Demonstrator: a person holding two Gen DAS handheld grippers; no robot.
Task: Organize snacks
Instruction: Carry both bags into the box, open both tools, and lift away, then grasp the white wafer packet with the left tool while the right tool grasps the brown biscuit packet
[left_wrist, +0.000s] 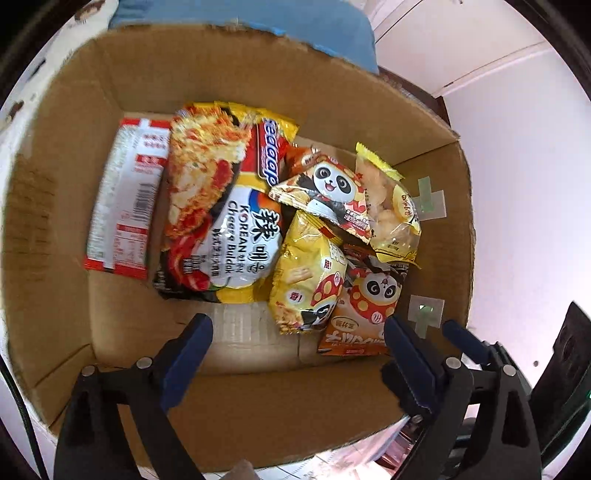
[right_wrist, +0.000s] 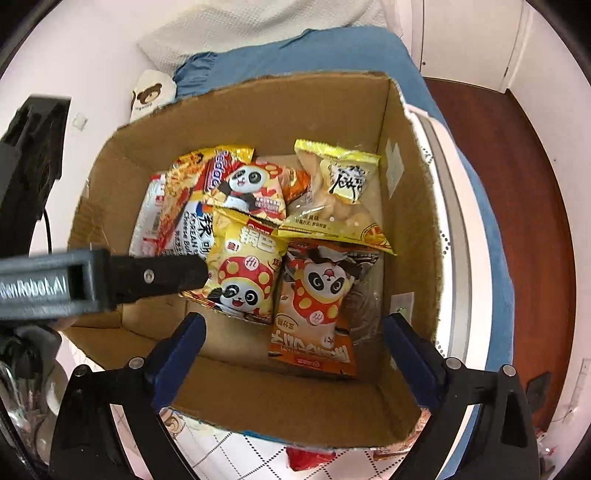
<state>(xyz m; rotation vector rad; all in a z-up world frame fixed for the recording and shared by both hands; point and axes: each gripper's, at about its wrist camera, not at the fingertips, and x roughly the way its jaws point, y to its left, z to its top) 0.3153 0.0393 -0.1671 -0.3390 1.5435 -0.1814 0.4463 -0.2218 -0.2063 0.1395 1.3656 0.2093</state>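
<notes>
An open cardboard box (left_wrist: 258, 406) (right_wrist: 295, 406) holds several snack packs. Inside lie a red-white packet (left_wrist: 125, 195), a Korean cheese noodle pack (left_wrist: 221, 206) (right_wrist: 188, 214), a yellow panda snack bag (left_wrist: 310, 269) (right_wrist: 243, 273), an orange panda bag (left_wrist: 365, 306) (right_wrist: 317, 306), a triangular panda pack (left_wrist: 325, 188) (right_wrist: 251, 188) and a yellow puff bag (left_wrist: 391, 206) (right_wrist: 343, 199). My left gripper (left_wrist: 299, 332) is open and empty over the box's near edge; it also shows in the right wrist view (right_wrist: 192, 273). My right gripper (right_wrist: 293, 332) is open and empty above the box.
The box stands on a blue bedsheet (right_wrist: 332, 55) with a white pillow (right_wrist: 240, 26) behind. A wooden floor (right_wrist: 535, 184) lies to the right. A bear-print cloth (right_wrist: 147, 96) lies left of the box.
</notes>
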